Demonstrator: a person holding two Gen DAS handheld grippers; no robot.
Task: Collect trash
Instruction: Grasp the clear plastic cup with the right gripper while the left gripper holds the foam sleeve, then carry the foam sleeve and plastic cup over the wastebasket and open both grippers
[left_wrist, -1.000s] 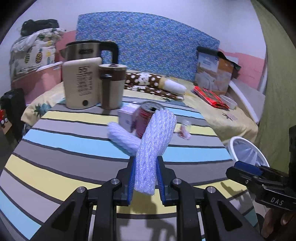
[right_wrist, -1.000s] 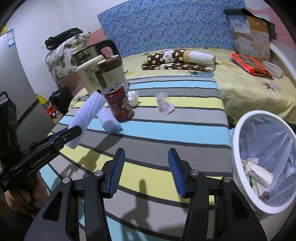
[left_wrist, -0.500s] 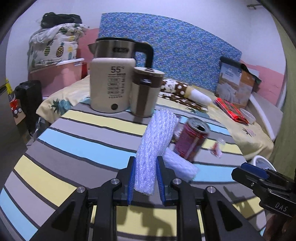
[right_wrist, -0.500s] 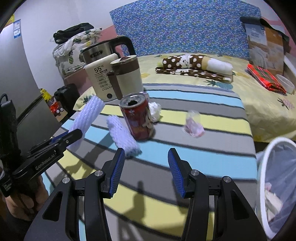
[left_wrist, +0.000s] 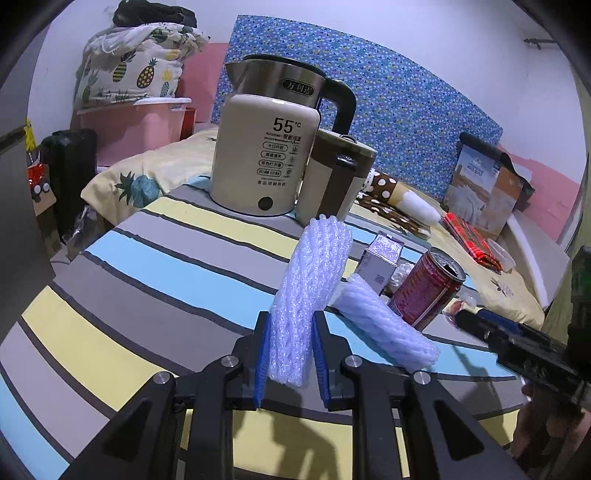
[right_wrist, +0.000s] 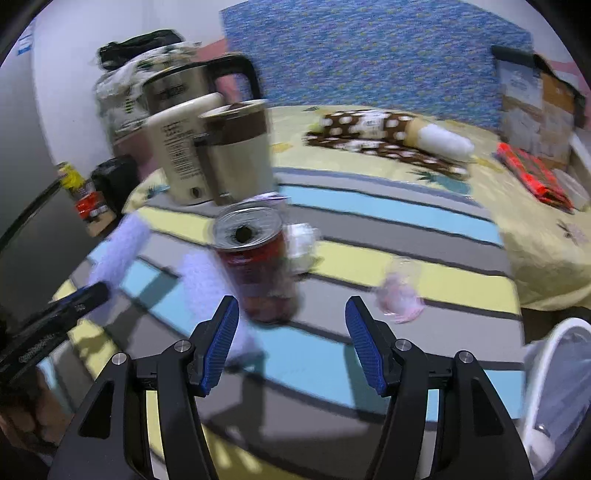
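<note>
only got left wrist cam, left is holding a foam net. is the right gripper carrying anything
Observer: No. The right gripper is empty, its jaws are opening and nothing is between them.
Operator: cant see the bin anywhere, where is it
Observer: The white bin sits at the lower right edge of the right wrist view, just off the striped table.
Operator: whats the thing past the can on my right
Observer: A small clear cup with something pink in it, on the table to the right of the red can and apart from it.
</note>
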